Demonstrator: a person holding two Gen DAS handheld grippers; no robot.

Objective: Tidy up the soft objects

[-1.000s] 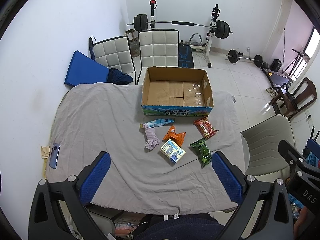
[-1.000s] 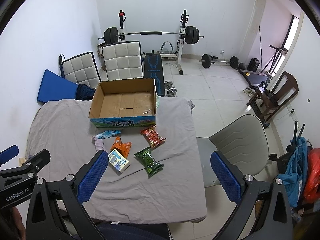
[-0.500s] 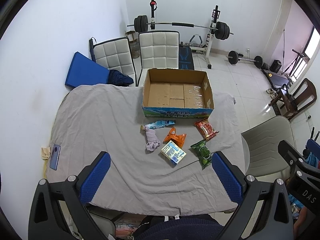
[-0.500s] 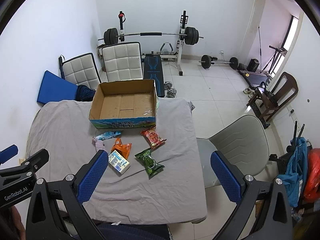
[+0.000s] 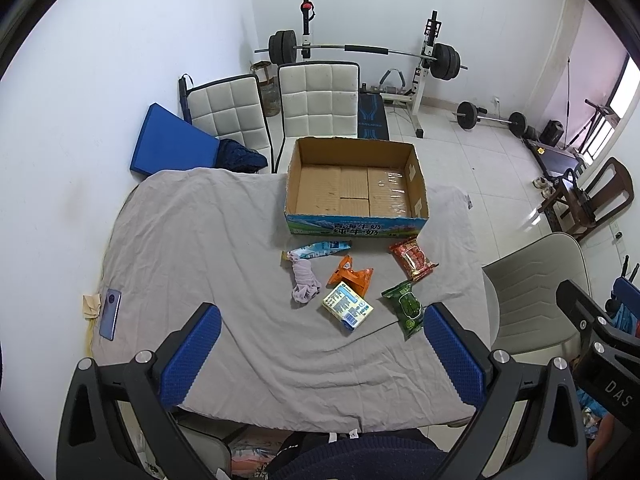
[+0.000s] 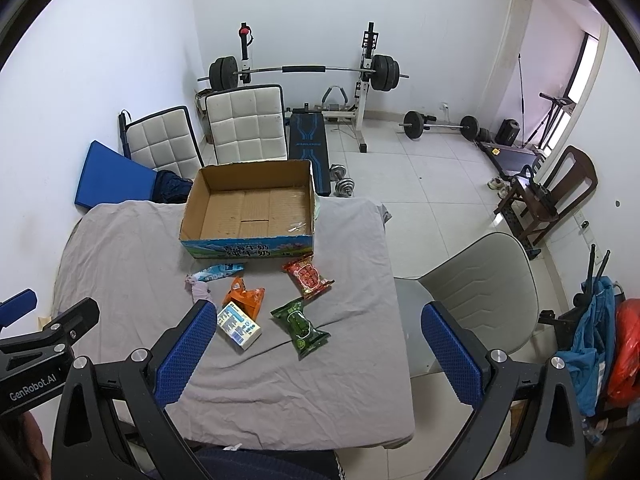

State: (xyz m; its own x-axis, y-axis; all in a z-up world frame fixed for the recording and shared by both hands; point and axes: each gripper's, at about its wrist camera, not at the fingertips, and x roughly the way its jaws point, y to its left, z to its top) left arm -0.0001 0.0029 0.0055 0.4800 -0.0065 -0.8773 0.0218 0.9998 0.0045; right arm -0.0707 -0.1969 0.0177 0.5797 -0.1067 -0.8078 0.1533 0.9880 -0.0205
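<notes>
both grippers hang above the near table (image 5: 192,240) edge, left gripper (image 5: 320,356) and right gripper (image 6: 316,352) spread wide, holding and touching nothing. the packets (image 5: 412,258), cloth (image 5: 304,280) and small carton (image 5: 347,307) lie just before the empty box (image 5: 356,184).

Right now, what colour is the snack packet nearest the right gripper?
Green snack packet, clearest in the right wrist view.

Purple cloth (image 6: 199,290) partly behind gripper finger, box (image 5: 352,232) print unreadable
</notes>
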